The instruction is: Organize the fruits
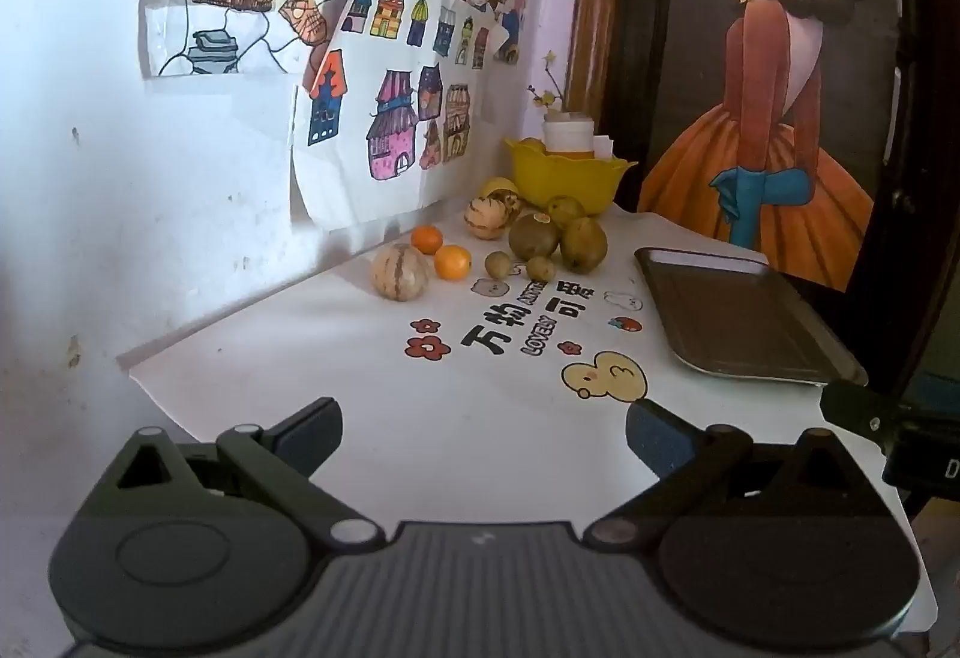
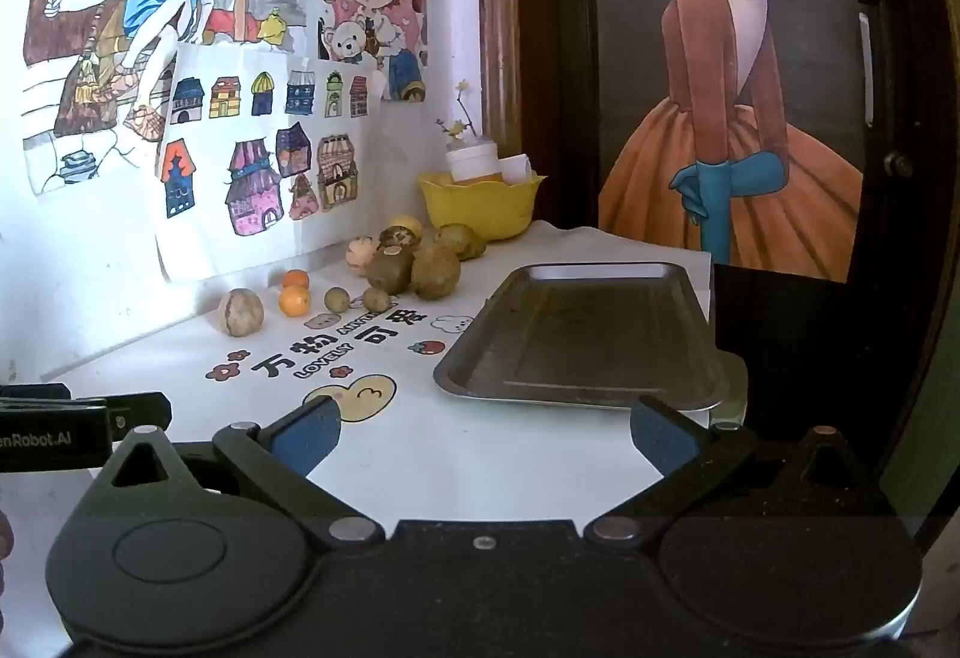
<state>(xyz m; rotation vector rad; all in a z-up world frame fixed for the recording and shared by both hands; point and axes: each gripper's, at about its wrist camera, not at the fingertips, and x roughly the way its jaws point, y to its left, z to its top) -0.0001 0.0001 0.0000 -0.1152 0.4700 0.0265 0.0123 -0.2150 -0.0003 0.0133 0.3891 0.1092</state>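
Several fruits lie in a cluster at the back of the white table [image 1: 456, 418]: a striped melon [image 1: 400, 273], two oranges [image 1: 452, 262], small brown fruits [image 1: 497, 264] and larger green-brown fruits [image 1: 534, 237]. The cluster also shows in the right wrist view [image 2: 390, 268]. An empty metal tray [image 1: 738, 322] [image 2: 588, 334] sits on the right. My left gripper [image 1: 483, 439] is open and empty over the near table. My right gripper [image 2: 485, 433] is open and empty, just before the tray's near edge.
A yellow bowl [image 1: 564, 175] [image 2: 480, 205] holding a white jar stands in the back corner behind the fruits. Drawings cover the wall on the left. A dark framed picture [image 1: 774, 58] stands behind the tray. The table has printed decorations [image 1: 522, 328].
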